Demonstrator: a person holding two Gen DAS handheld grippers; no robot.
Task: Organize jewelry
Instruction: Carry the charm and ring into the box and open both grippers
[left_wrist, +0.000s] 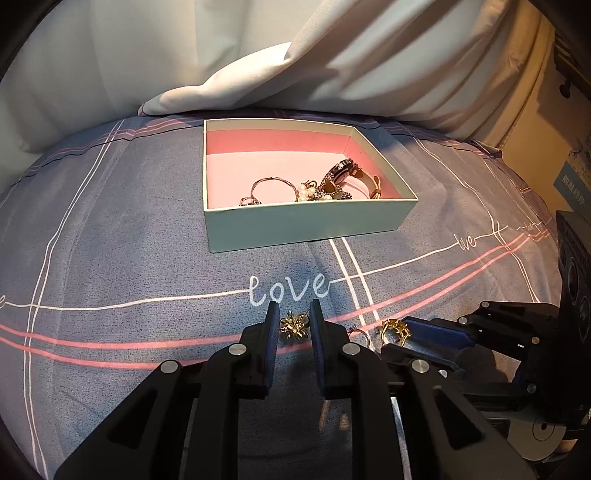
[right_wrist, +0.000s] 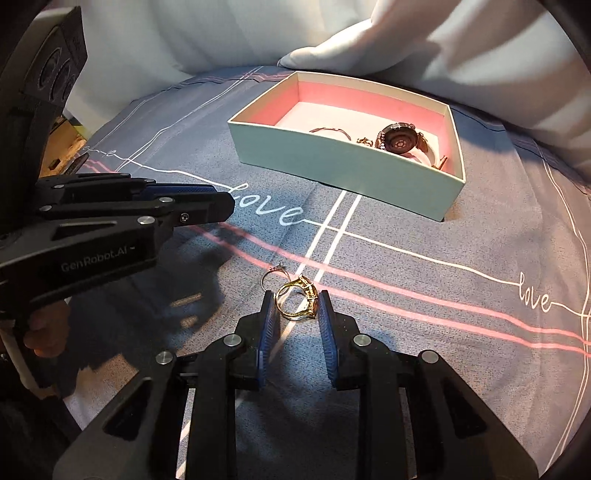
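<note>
Currently, the gold ring (right_wrist: 298, 300) lies on the bedspread (right_wrist: 424, 314), band opening facing the right claw (right_wrist: 296, 310), whose part-open jaws flank it without visible contact. Just beyond lies a thin silver ring (right_wrist: 272, 277). The gold flower ornament (left_wrist: 294, 325) lies between the part-open left claw (left_wrist: 294, 320) fingers. Farther back, the box (left_wrist: 306, 223) holds a watch (left_wrist: 345, 173).

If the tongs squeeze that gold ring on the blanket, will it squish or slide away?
The gold ring looks like solid metal, so it probably stays stiff. It is small and shiny between the open right tongs, so it might slip or twist. The soft bedspread underneath may let it sink rather than roll.
</note>
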